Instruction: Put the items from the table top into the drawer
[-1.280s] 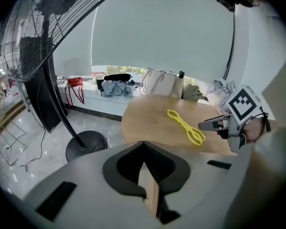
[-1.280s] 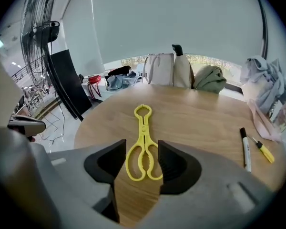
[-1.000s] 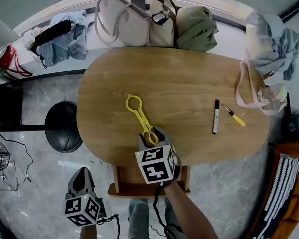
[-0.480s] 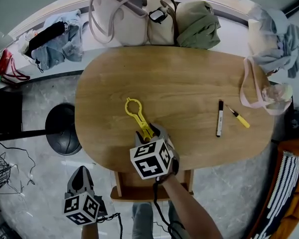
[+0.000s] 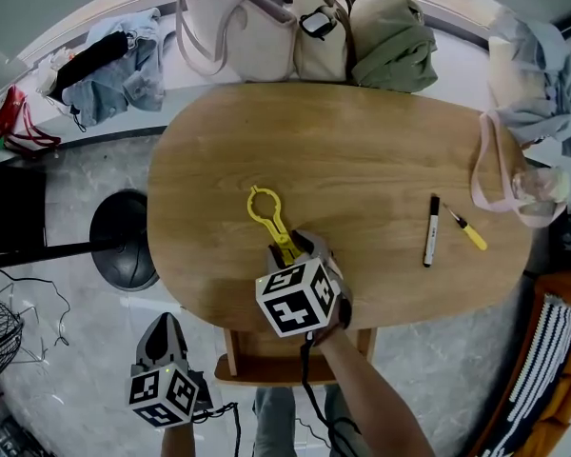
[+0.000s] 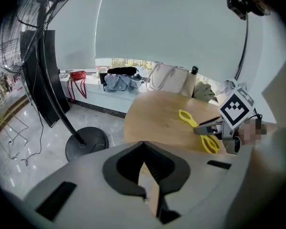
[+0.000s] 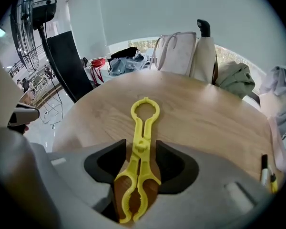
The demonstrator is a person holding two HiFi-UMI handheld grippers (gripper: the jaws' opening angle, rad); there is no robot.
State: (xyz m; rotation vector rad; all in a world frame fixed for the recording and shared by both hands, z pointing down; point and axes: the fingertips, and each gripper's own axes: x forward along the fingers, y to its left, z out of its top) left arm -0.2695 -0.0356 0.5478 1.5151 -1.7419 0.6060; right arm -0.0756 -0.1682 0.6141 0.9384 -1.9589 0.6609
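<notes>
Finds the yellow tongs (image 5: pixel 269 219) flat on the table (image 5: pixel 362 150) by the middle of its near edge, long axis running from that edge toward the far left corner, ring end farthest out, handle loops right under the right gripper (image 5: pixel 290 248), by far the nearer one. Shows its jaws apart and straddling the pivot, a sliver of gap each side, so apparently not yet clamped. Has the left gripper (image 5: pixel 164 324) off the near left corner, low beside the table, jaws together on nothing
</notes>
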